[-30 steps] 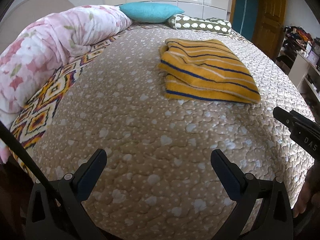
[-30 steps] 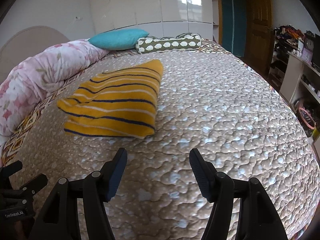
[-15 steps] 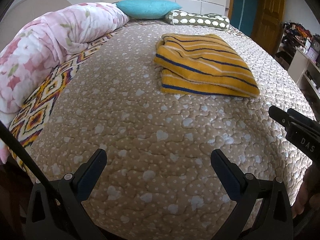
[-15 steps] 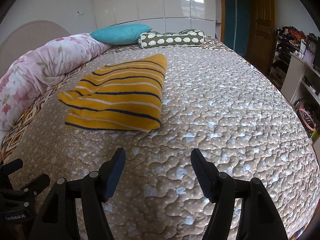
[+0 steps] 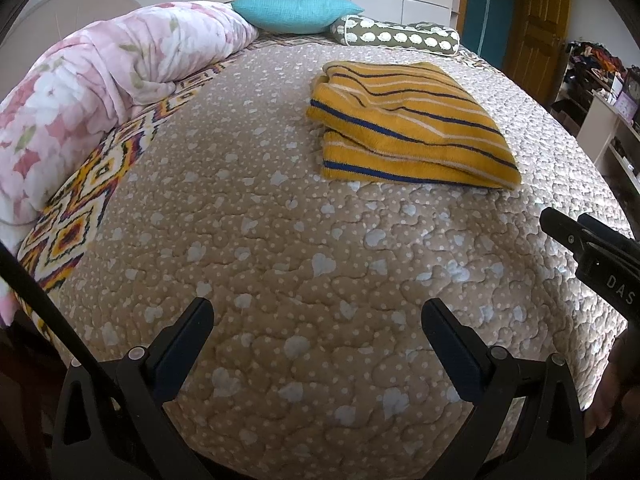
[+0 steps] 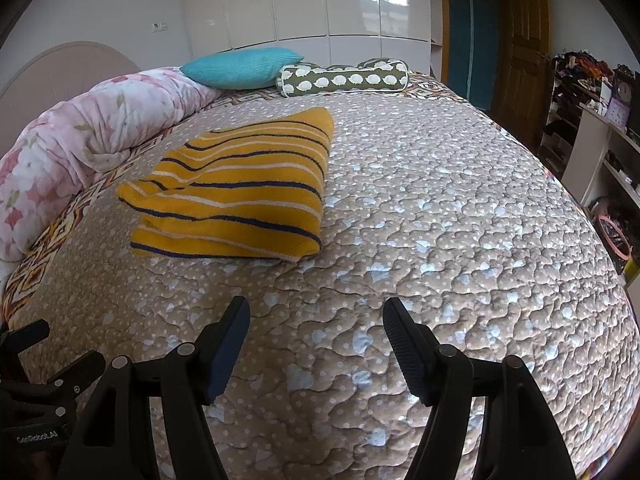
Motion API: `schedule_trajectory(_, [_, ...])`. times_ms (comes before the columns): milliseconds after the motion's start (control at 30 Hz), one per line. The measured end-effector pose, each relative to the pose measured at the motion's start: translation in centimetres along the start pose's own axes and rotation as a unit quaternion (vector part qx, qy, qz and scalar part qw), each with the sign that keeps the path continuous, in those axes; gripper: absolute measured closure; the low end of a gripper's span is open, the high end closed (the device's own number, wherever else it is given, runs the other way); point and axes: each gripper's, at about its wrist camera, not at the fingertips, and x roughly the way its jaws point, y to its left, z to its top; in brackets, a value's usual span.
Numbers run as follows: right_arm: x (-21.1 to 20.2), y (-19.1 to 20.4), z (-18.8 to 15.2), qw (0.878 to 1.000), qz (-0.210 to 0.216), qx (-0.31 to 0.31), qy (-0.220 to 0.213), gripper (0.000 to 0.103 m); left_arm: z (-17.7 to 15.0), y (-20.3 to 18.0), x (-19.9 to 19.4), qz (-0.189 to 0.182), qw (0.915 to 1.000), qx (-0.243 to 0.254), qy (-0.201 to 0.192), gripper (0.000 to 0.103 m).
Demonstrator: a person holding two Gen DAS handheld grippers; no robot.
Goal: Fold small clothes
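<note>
A mustard-yellow garment with blue and white stripes (image 5: 404, 128) lies folded in a neat stack on the tan quilted bed (image 5: 280, 264). In the right wrist view the garment (image 6: 236, 196) lies ahead and to the left. My left gripper (image 5: 318, 320) is open and empty, over the near part of the bed, well short of the garment. My right gripper (image 6: 316, 320) is open and empty, also short of the garment. The right gripper's body shows at the right edge of the left wrist view (image 5: 592, 256).
A rolled pink floral duvet (image 5: 92, 92) lies along the bed's left side. A teal pillow (image 5: 296, 12) and a green patterned bolster (image 5: 400, 34) lie at the head. Shelves with clutter (image 6: 592, 128) and a wooden door (image 6: 520, 56) stand to the right.
Both grippers have tilted and shifted slightly, so the folded garment sits lower and nearer in both views. The garment itself has not moved. Both grippers stay open.
</note>
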Motion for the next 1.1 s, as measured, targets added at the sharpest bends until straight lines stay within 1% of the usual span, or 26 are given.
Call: schedule_trajectory(1100, [0.27,0.87,-0.53,1.0,0.003,-0.012,0.008,0.027,-0.18,0.47,0.69,0.001,0.9999,-0.005,0.01,0.0])
